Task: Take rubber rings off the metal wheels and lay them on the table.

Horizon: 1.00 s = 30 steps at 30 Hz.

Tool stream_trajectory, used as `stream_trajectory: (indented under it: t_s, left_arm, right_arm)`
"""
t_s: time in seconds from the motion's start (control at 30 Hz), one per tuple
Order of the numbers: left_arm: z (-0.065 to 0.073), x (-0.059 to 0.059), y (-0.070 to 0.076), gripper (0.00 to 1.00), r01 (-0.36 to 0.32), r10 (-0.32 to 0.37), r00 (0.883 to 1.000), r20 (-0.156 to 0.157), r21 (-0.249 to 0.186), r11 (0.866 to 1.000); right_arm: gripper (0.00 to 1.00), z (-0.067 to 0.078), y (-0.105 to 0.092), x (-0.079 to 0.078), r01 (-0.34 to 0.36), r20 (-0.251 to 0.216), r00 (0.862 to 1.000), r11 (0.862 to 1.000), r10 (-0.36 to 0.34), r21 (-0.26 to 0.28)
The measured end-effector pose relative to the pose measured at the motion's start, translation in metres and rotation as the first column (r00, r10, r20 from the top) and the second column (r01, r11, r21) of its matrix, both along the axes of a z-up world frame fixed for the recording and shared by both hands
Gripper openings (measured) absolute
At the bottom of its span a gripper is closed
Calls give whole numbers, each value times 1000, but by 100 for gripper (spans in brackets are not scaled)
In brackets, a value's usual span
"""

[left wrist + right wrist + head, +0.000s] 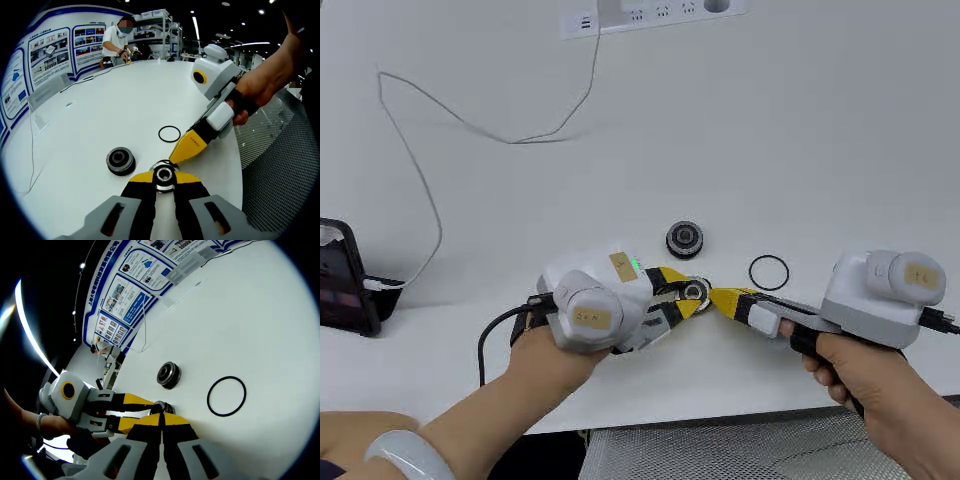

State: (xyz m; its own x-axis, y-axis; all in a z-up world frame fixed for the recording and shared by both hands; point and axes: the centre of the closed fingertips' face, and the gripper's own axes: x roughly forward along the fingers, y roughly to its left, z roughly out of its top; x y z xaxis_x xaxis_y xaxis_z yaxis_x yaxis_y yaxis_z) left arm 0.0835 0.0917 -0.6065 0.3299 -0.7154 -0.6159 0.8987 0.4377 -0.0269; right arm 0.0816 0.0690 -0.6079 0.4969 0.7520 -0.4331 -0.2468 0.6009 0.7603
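My left gripper (692,292) (164,177) is shut on a small metal wheel (696,291) (164,175) (163,406), held just above the white table (770,150). My right gripper (712,296) (161,416) (172,158) comes in from the right with its jaws shut, tips against that wheel's rim. Whether they pinch its rubber ring I cannot tell. A second wheel (685,239) (120,160) (168,374) with a dark rubber ring on it lies flat behind them. One loose black rubber ring (768,272) (169,133) (226,396) lies on the table to the right.
A dark phone on a stand (340,275) sits at the left edge, with a white cable (420,190) running to a power strip (650,12) at the back. The table's front edge is just below the hands. A person (116,42) stands at the far end.
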Motion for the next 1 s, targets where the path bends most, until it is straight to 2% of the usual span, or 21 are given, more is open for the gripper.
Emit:
stream_trajectory:
  t_s: [1.0]
  left_arm:
    - [1,0,-1,13,-2,2,1000,0,-4,1000]
  right_arm:
    - [1,9,7,-3,-4,-1,1000,1000,4,10]
